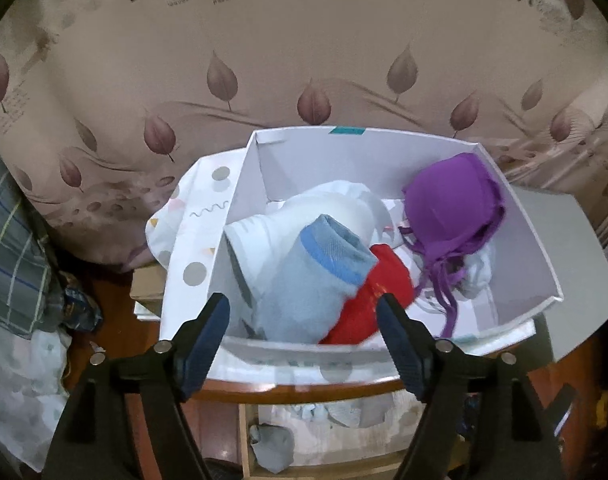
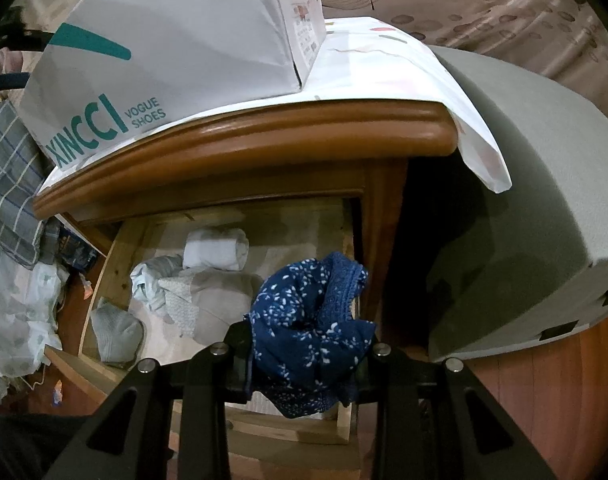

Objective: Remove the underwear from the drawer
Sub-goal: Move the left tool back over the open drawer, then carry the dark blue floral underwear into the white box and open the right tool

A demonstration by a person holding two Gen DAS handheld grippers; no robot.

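Up on the surface (image 2: 263, 136) of the wooden nightstand, a white shoebox (image 1: 384, 152) stands open on a patterned cloth (image 1: 191, 216). Inside it lie a rolled pale blue garment (image 1: 304, 280), a red one (image 1: 368, 300) just beside it, white pieces behind, and a purple bra (image 1: 452, 204) against the right wall with its straps trailing down. The left gripper (image 1: 304, 312) hovers over the box's near edge with its jaws spread wide and nothing between them; the blue roll and the red piece show in the gap below but neither pad touches them.

Lower down, the drawer (image 2: 115, 272) is pulled out under the nightstand's rim. The right gripper (image 2: 304, 344) is clamped on a bunched navy underwear (image 2: 304, 320) with white specks, held above the drawer's right front corner. More pieces lie in the drawer: a white roll (image 2: 215, 248) at the back, a beige and light-grey heap (image 2: 207, 300) in the middle, and a grey sock (image 2: 115, 332) near the left front. A leaf-printed bed cover (image 1: 263, 60) fills the background, and a plaid fabric (image 1: 11, 248) hangs at the left.
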